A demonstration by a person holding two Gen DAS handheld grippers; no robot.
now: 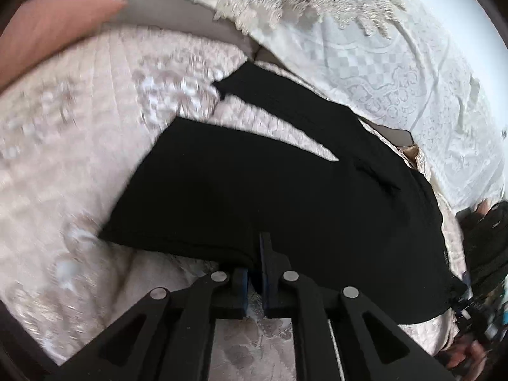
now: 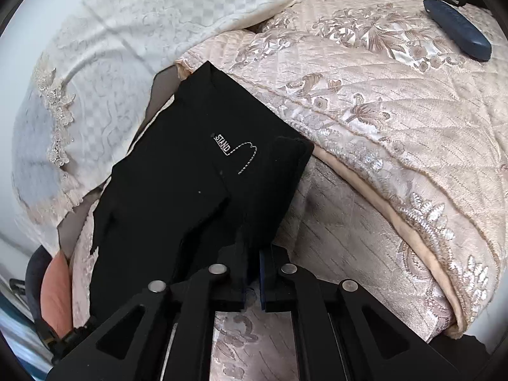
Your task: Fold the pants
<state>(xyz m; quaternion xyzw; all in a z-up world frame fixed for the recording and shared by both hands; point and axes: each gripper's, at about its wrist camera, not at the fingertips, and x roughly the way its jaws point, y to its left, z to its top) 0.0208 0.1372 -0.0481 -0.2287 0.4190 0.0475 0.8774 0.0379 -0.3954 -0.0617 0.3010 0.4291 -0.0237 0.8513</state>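
Note:
Black pants (image 1: 254, 184) lie flat on the quilted bedspread (image 1: 79, 127), with both legs stretching away to the upper left and a wedge of quilt between them. My left gripper (image 1: 254, 254) sits at their near edge. A narrow slit shows between its blue pads, and the hem lies at the tips. In the right wrist view the pants (image 2: 177, 158) show a small white "STAND" label. My right gripper (image 2: 252, 247) stands at their near corner. Its jaws are slightly parted, and cloth drapes over the left finger (image 2: 238, 247).
A white lace-trimmed cloth (image 1: 381, 63) covers the area beyond the pants. A pink cushion (image 1: 47, 31) lies at the far left. A dark blue remote-like object (image 2: 457, 28) rests on the folded floral quilt (image 2: 381, 111). A person's hand (image 1: 466, 355) shows at the right edge.

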